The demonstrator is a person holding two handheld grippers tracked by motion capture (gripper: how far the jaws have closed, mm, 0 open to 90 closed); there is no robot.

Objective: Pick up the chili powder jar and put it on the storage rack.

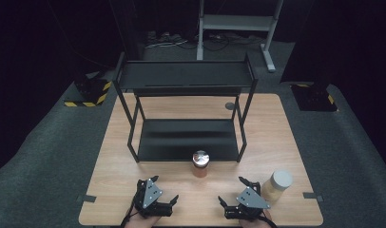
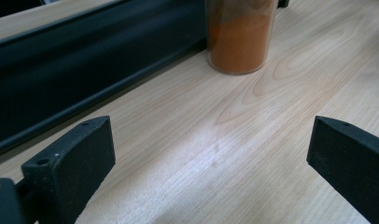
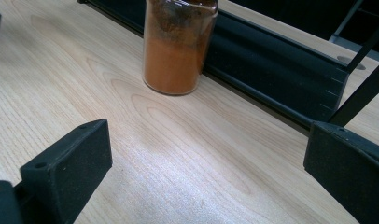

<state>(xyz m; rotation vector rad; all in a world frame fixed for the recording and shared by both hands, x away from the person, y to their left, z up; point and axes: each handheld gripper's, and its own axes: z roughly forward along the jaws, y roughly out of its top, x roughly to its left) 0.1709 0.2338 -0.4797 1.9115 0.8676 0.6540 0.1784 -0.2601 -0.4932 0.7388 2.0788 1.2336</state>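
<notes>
A glass jar of orange powder (image 1: 200, 165) with a silver lid stands on the wooden table (image 1: 276, 137), just in front of the black rack's lower shelf (image 1: 184, 137). My left gripper (image 1: 165, 188) rests near the table's front edge, left of the jar, open and holding nothing. My right gripper (image 1: 231, 190) sits to the jar's right, also open and holding nothing. In the left gripper view the orange jar (image 2: 239, 42) stands ahead of the open left gripper (image 2: 215, 154). In the right gripper view the orange jar (image 3: 176, 51) is ahead of the open right gripper (image 3: 211, 158).
A white-lidded jar of pale beige contents (image 1: 276, 186) stands right beside my right gripper. The two-tier black rack (image 1: 186, 76) fills the table's middle and back; its base rail (image 2: 85, 70) (image 3: 271, 60) runs close behind the orange jar. Dark carpet surrounds the table.
</notes>
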